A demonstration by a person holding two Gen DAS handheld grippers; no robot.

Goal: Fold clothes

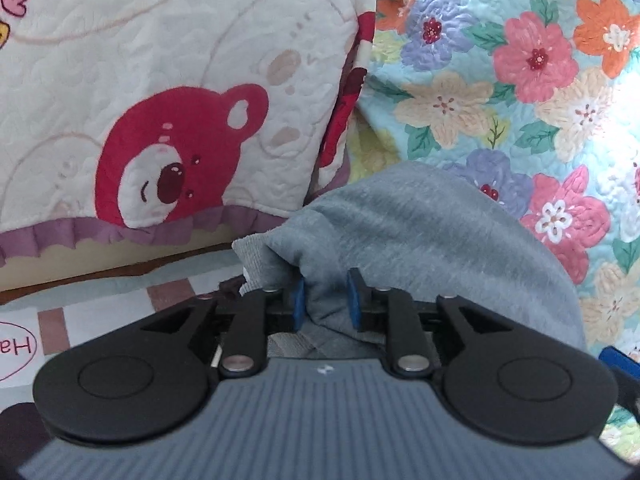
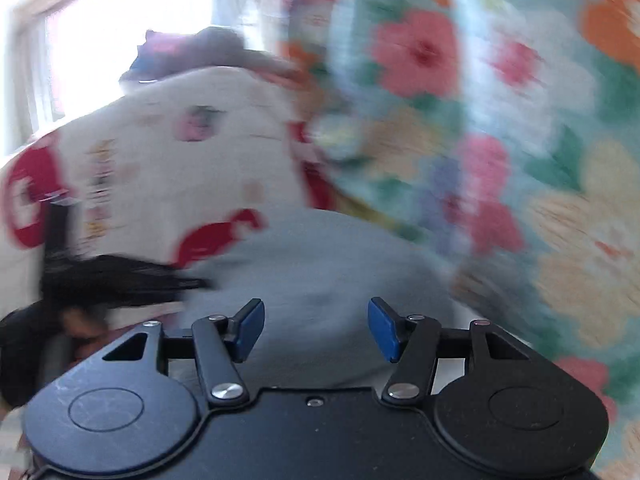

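A grey knit garment bulges up over the floral quilt, and my left gripper is shut on a bunched fold of it, with cloth squeezed between the blue pads. A ribbed cuff or hem sticks out to the left of the jaws. In the right wrist view the same grey garment lies blurred just ahead of my right gripper, which stands open with nothing between its blue pads. The dark shape at the left of that view is the left gripper with a hand behind it.
A cream pillow with a red bear print and purple ruffle lies at the left. The floral quilt covers the right side. A bright window shows far off in the right wrist view, which is motion-blurred.
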